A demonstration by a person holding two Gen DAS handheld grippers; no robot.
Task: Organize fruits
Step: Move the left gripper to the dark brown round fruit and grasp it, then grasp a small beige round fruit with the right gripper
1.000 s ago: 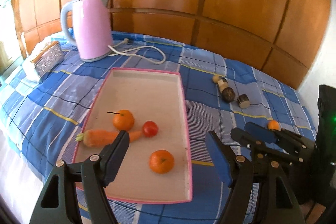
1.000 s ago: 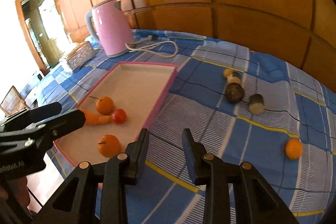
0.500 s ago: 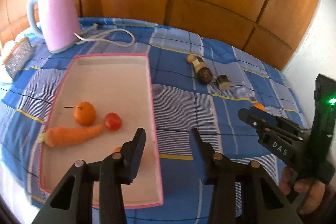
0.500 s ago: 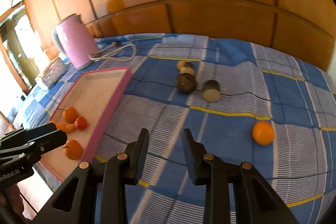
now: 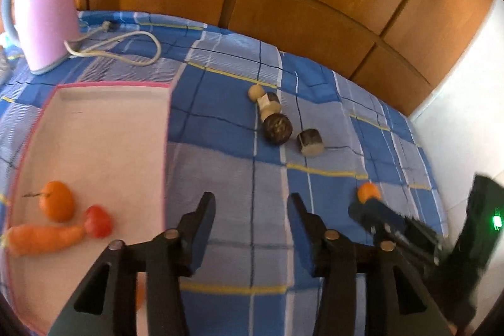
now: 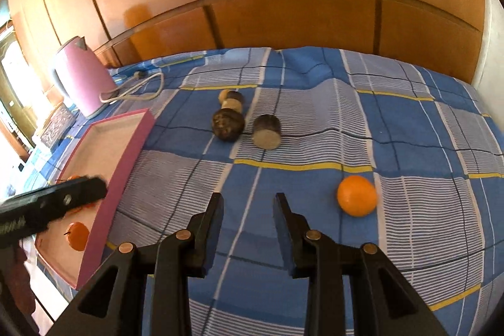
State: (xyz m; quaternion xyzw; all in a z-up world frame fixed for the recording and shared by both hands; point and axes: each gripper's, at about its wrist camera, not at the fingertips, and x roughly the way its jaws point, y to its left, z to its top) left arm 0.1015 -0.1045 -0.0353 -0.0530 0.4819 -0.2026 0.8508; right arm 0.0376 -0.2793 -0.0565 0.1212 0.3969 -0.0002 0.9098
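Lying right of right tool (image 6: 248,210): orange (image 6: 357,195).

I see the tray (image 5: 104,147) toward the bed's (image 6: 393,122) left edge, holding a carrot (image 5: 44,238) and tomato (image 5: 98,221). A kettle (image 5: 44,11) stands behind it; one orange (image 6: 357,195) lies right of the tray.

We held the right gripper (image 6: 248,207) with jaws parted and empty above the checked cloth (image 6: 315,153); a loose orange (image 6: 357,195) lay just right of them, the pink tray (image 6: 126,159) well left.

bare cloth (image 6: 299,147) before orange (image 6: 357,195)
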